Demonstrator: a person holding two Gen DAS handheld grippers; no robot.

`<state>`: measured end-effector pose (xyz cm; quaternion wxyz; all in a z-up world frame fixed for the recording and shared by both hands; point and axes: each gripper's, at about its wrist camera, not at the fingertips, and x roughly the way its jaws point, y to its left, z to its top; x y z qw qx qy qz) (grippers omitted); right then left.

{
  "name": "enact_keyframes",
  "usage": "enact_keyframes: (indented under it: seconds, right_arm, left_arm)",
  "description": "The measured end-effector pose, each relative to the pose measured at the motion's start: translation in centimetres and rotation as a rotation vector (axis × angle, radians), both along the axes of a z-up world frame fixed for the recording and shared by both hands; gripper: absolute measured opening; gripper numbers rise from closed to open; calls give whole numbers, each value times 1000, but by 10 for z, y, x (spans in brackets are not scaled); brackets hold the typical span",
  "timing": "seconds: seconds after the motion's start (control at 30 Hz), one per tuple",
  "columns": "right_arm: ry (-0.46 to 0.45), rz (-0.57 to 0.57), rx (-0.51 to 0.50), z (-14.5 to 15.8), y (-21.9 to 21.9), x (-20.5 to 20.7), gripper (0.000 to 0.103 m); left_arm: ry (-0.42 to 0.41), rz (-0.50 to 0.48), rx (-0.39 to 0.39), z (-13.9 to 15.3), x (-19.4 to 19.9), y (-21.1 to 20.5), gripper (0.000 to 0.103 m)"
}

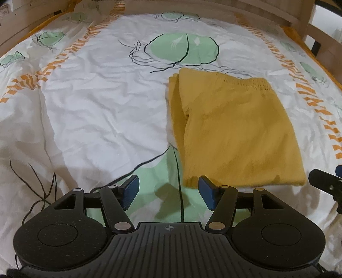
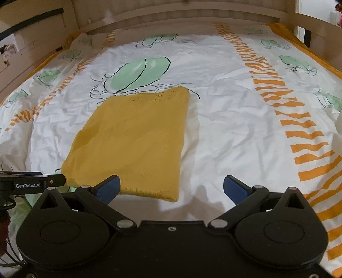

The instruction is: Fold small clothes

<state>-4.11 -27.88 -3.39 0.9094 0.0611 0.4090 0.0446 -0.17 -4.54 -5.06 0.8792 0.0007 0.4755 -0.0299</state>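
A mustard-yellow knitted garment (image 2: 132, 139), folded into a rough rectangle, lies flat on the bed, on a white bedsheet (image 1: 89, 111) printed with green leaf shapes, thin black lines and orange dashed stripes. An openwork knit band runs along the garment's far edge, and a second folded layer shows along its left side in the left wrist view. The garment sits about midway across the bed, its far edge toward the pale wooden bed frame (image 2: 192, 15).

Left hand-held gripper (image 1: 168, 192): jaws spread, blue pads apart, nothing between them but bedsheet. It hangs just off the garment's near-left corner, not touching the cloth.

Right hand-held gripper (image 2: 171, 189): jaws spread wide, nothing pinched. The garment's near-right corner lies in the gap below the pads; contact cannot be told.
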Motion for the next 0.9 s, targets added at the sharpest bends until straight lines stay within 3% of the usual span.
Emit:
enact_keyframes:
  seconds: [0.9]
  right_arm:
    - [35, -3, 12, -6, 3, 1, 102]
  left_arm:
    - [12, -10, 11, -1, -6, 4, 59]
